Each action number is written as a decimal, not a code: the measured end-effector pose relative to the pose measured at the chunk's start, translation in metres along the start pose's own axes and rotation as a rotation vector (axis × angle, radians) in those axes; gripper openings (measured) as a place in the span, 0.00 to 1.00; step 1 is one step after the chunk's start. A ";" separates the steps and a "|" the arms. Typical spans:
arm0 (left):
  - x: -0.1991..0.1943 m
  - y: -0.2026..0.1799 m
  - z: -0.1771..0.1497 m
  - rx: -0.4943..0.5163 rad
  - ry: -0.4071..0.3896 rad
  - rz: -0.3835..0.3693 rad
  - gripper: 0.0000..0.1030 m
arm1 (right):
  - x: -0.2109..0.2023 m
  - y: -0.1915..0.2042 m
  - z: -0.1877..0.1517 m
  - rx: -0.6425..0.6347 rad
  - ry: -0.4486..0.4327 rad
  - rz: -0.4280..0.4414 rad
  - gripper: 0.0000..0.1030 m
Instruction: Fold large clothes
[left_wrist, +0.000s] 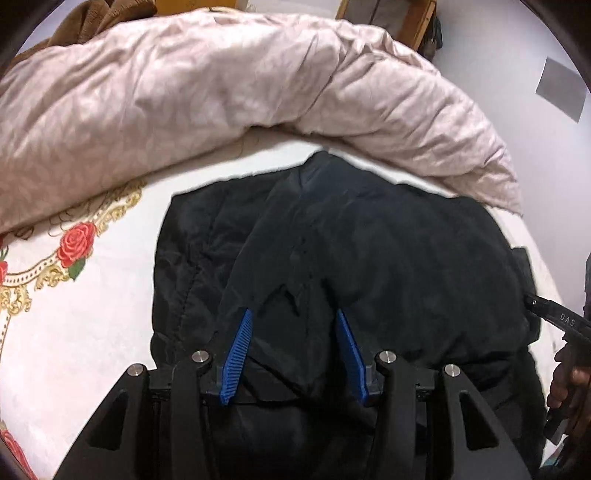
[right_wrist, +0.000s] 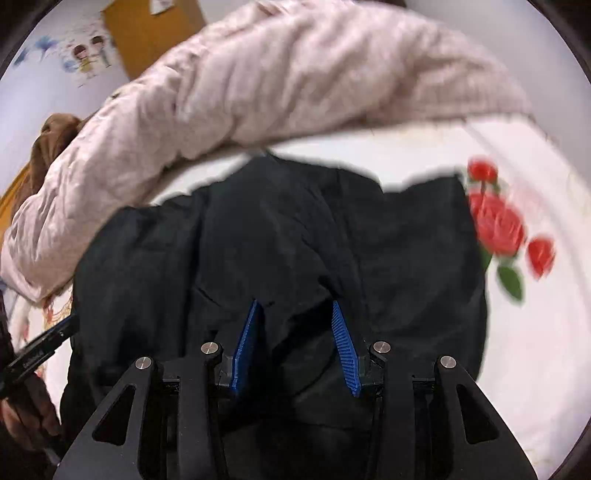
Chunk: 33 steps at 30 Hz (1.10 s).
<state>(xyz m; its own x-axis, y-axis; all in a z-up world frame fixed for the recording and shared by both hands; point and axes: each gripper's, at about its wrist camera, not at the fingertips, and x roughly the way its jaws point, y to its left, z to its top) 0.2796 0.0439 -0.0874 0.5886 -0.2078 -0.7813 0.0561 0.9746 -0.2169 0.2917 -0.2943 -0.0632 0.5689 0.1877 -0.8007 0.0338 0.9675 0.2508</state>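
Observation:
A large black garment (left_wrist: 332, 251) lies folded on a white bedsheet with red roses (left_wrist: 77, 243). My left gripper (left_wrist: 293, 314) is open, its blue pads (left_wrist: 240, 350) spread over a raised fold of the black cloth, which bunches between them. In the right wrist view the same garment (right_wrist: 258, 240) fills the middle. My right gripper (right_wrist: 295, 304) is also open over a ridge of the cloth, blue pads (right_wrist: 345, 350) either side of it. The right tool and hand show in the left wrist view (left_wrist: 557, 321); the left tool shows in the right wrist view (right_wrist: 40, 350).
A crumpled pale pink duvet (left_wrist: 221, 85) lies heaped along the far side of the bed, also in the right wrist view (right_wrist: 277, 74). A brown cloth (left_wrist: 96, 18) lies behind it. White sheet with roses (right_wrist: 498, 221) shows to the right of the garment.

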 end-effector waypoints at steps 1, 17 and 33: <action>0.003 -0.001 -0.002 0.018 0.001 0.004 0.48 | 0.004 -0.003 -0.002 0.002 0.001 0.006 0.40; -0.029 -0.022 -0.047 0.036 0.032 -0.083 0.48 | -0.017 0.048 -0.068 -0.092 0.054 0.102 0.40; -0.048 -0.041 -0.063 0.095 0.053 -0.013 0.48 | -0.051 0.056 -0.072 -0.089 0.044 0.057 0.40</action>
<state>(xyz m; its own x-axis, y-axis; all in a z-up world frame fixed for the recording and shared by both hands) 0.1983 0.0085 -0.0782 0.5437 -0.2219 -0.8094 0.1408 0.9749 -0.1727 0.2055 -0.2373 -0.0469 0.5309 0.2483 -0.8103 -0.0719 0.9659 0.2489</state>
